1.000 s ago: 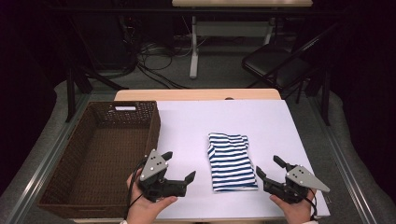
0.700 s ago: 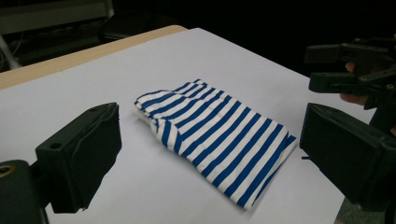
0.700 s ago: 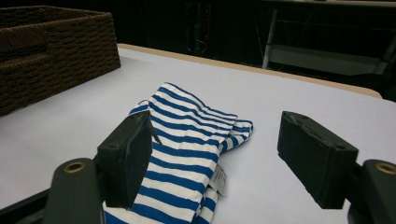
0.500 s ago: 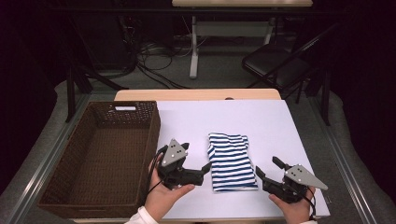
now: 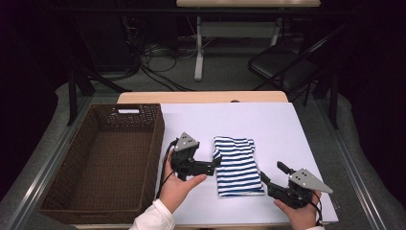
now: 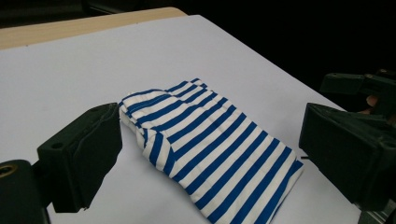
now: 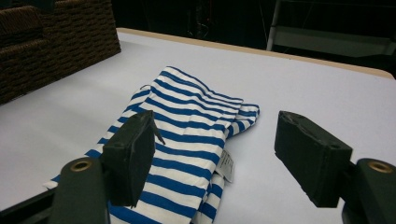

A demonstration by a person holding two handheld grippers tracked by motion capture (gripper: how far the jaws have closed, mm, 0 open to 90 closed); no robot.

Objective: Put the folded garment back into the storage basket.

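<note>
Since a second ago: left gripper (image 5: 216, 164) moved up from the near edge and rightward, now at the left edge of the folded blue-and-white striped garment (image 5: 237, 166); right gripper (image 5: 268, 180) shifted little, near the garment's near right corner.

Nearest: person's hands at the table's near edge, white sleeve (image 5: 152, 219) on the left arm. Right gripper jaws spread wide; in the right gripper view (image 7: 219, 156) garment lies between and beyond them, left jaw over the striped cloth, small white tag (image 7: 226, 166) at the cloth's edge. Contact with the cloth cannot be told.

Next: left gripper jaws likewise spread; in the left gripper view (image 6: 210, 161) garment lies flat between them, folded end beside the left jaw, possibly touching it; view too oblique to confirm.

Garment rests on the white table cover (image 5: 282, 129), roughly mid-table.

Left of it: brown wicker basket (image 5: 57, 175), just beside the left hand (image 5: 178, 188); nothing seen inside.

Farther: wooden table edge (image 5: 201, 97), then cables (image 5: 153, 57) on the floor and a dark folding chair (image 5: 282, 64).
</note>
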